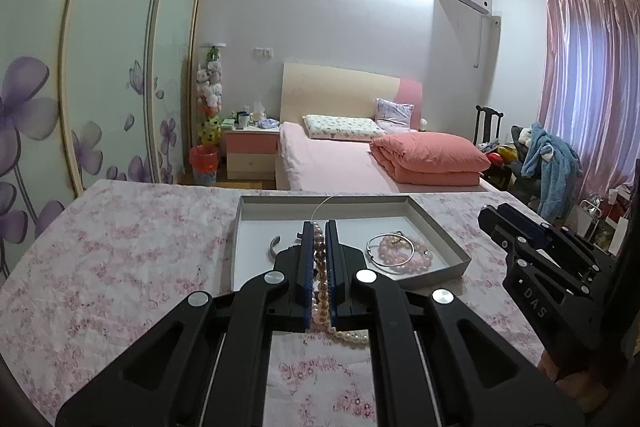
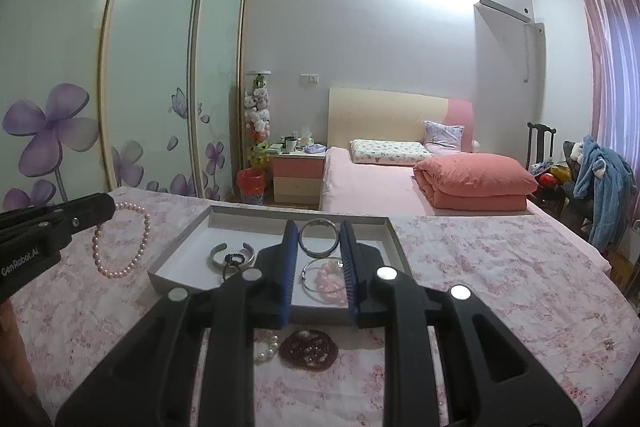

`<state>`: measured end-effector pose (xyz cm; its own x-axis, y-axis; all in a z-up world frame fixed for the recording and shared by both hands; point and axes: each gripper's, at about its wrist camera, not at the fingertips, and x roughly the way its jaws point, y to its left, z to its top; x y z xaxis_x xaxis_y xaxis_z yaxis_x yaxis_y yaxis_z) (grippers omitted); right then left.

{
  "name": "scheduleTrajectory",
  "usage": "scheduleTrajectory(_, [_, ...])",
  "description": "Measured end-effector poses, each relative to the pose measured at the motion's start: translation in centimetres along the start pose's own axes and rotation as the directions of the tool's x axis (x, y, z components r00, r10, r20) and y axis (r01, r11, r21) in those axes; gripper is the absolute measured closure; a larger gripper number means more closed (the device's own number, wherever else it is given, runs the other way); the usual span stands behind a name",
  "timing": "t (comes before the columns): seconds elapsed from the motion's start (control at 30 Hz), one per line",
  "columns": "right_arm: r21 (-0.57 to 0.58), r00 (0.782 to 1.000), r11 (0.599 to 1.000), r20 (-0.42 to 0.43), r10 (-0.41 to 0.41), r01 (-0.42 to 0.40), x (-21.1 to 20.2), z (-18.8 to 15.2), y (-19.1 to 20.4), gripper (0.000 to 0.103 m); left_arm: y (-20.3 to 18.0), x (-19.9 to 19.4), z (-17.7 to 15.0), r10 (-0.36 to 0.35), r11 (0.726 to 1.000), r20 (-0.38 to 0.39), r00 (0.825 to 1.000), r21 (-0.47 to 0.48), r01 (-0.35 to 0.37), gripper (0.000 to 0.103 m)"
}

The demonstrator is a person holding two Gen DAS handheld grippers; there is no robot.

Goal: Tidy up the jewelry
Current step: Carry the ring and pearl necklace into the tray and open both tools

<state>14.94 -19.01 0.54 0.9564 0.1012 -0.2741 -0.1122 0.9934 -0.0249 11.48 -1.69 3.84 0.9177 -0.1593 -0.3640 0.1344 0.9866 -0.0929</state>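
A grey shallow tray (image 1: pixel 448 235) (image 2: pixel 180 239) sits on the floral tablecloth. My left gripper (image 1: pixel 320 231) is shut on a pink pearl necklace (image 1: pixel 321 267), which hangs as a loop in the right wrist view (image 2: pixel 136 247), left of the tray. My right gripper (image 2: pixel 318 239) is open above the tray's near edge and holds nothing. In the tray lie a silver bangle (image 2: pixel 319 237), a pink bead bracelet with a thin silver ring (image 1: pixel 402 251) (image 2: pixel 328 277), and a silver cuff (image 2: pixel 232 255). A dark red bead bracelet (image 2: pixel 308 347) and white pearls (image 2: pixel 266 347) lie on the cloth before the tray.
The table (image 1: pixel 120 247) is covered with a pink floral cloth. Behind it are a bed (image 1: pixel 340 163) with a folded red quilt, a nightstand (image 1: pixel 250 155), a red bin and sliding wardrobe doors on the left. A small earring (image 2: pixel 609 345) lies at the right.
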Motion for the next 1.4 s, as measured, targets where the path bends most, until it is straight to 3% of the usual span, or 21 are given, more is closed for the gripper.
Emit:
scheduleTrajectory(0.47, [0.006, 0.999, 1.000, 0.037, -0.021, 0.021, 0.8, 0.6, -0.3, 0.081, -0.4, 1.1, 1.2, 0.001, 1.000, 0.033, 0.999, -0.005, 0.000, 0.097])
scheduleTrajectory(0.73, [0.029, 0.999, 0.999, 0.039, -0.028, 0.026, 3.6, 1.6, -0.8, 0.081, -0.8, 3.3, 1.9, -0.008, 1.000, 0.035, 0.999, -0.009, 0.008, 0.097])
scheduleTrajectory(1.4, [0.073, 0.991, 0.997, -0.137, 0.004, 0.006, 13.9, 0.8, -1.7, 0.081, -0.7, 10.9, 1.5, 0.002, 1.000, -0.071, 0.997, -0.006, -0.002, 0.097])
